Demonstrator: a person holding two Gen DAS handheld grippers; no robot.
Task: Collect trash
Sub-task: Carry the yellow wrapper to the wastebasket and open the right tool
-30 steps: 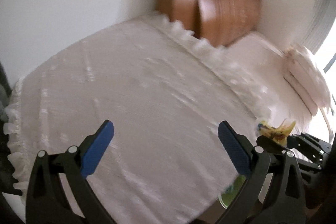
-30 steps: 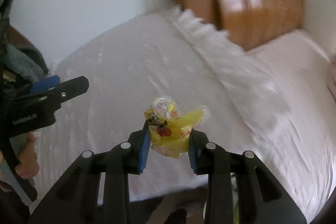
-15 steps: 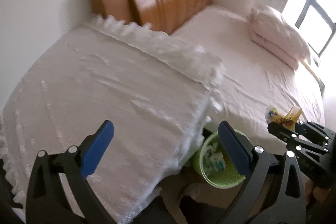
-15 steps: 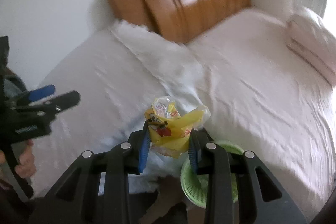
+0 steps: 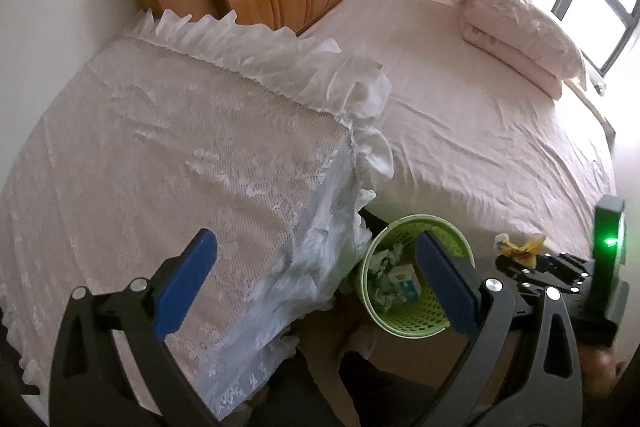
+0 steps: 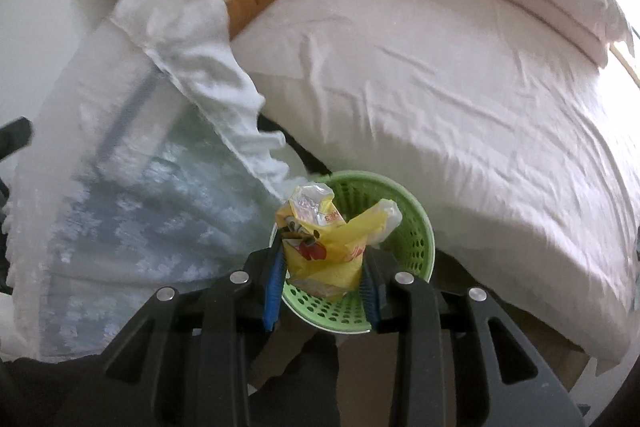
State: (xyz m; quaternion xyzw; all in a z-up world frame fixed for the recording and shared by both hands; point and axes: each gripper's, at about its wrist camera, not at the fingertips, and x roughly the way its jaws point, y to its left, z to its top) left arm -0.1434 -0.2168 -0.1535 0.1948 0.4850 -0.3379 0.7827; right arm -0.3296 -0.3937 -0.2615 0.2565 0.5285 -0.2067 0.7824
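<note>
Transport step: yellow wrapper (image 6: 328,247) is clamped in the right gripper (image 6: 323,277) above the green basket (image 6: 416,239), seen at 6 o'clock; left gripper (image 5: 316,279) spread, empty; release judged next.

Green basket (image 6: 416,227) partly behind wrapper (image 6: 324,247)

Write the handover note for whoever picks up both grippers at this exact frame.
Right gripper: jaws shut on the yellow snack wrapper, held over the green basket.
Left gripper: jaws open, holding nothing.
Basket stands on the floor between the lace-covered table and the bed; crumpled paper and a small carton already lie inside.
Left: release the wrapper into the basket.
</note>
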